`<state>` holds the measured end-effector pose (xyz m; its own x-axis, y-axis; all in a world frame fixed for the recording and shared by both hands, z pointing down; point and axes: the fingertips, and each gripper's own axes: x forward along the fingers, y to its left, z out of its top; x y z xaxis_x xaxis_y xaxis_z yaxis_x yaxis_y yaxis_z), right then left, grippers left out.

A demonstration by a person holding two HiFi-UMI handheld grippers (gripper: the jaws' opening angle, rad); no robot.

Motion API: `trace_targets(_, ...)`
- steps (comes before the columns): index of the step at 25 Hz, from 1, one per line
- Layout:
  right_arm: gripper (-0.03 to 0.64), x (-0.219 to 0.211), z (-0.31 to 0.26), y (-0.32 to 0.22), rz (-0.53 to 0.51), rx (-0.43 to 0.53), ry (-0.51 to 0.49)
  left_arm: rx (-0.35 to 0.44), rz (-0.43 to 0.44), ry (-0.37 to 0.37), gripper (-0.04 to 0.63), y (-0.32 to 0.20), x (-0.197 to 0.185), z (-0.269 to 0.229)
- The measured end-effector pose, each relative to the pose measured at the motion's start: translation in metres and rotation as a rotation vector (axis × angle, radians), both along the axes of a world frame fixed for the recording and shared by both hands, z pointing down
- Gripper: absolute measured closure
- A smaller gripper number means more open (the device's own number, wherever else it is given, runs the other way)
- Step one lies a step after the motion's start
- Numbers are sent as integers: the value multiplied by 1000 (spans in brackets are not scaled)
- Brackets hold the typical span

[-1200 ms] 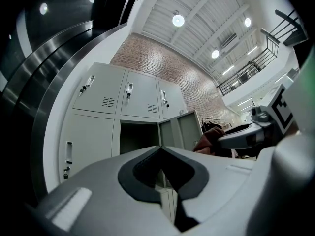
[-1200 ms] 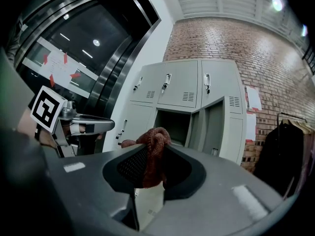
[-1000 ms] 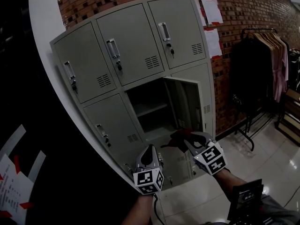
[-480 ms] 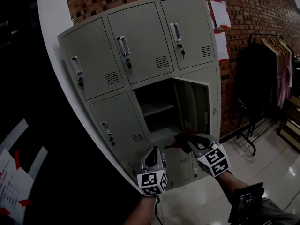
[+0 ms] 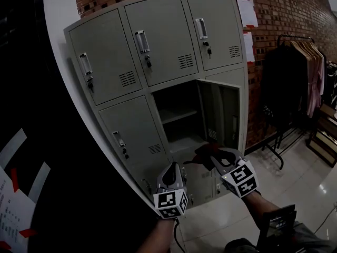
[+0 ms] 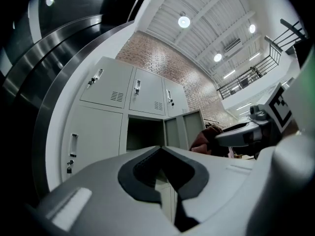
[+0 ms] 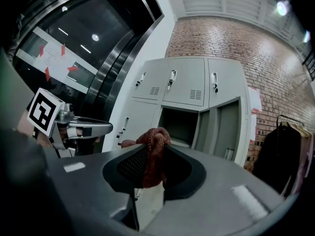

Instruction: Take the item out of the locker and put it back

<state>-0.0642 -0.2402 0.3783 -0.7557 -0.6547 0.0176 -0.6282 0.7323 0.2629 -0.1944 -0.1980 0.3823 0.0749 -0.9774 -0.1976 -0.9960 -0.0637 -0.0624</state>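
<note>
Below the open locker [image 5: 179,115], right gripper [image 5: 217,156] fingers [image 7: 123,170] tight on reddish cloth [image 7: 153,144], left gripper [image 5: 169,171] fingers [image 6: 140,170] together.

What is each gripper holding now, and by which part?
The right gripper pinches a reddish-brown knitted cloth by a bunched fold, its top sticking out above the jaws. The left gripper is shut and holds nothing.
</note>
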Motion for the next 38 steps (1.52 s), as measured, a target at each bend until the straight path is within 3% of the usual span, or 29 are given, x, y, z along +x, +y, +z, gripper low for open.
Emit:
trace_targets(9,525,-19,-10,-29,5,20,-21,11,8,-20,598,-26,-16,-7)
trace_targets(28,525,-81,-23,-224,-118,30,-73,26,-127,-65,598,-200,-68,-28)
trace_targets(38,525,-119,-34,-269,-114,46,-85,34,-112,-57,598,-242,-95,-35)
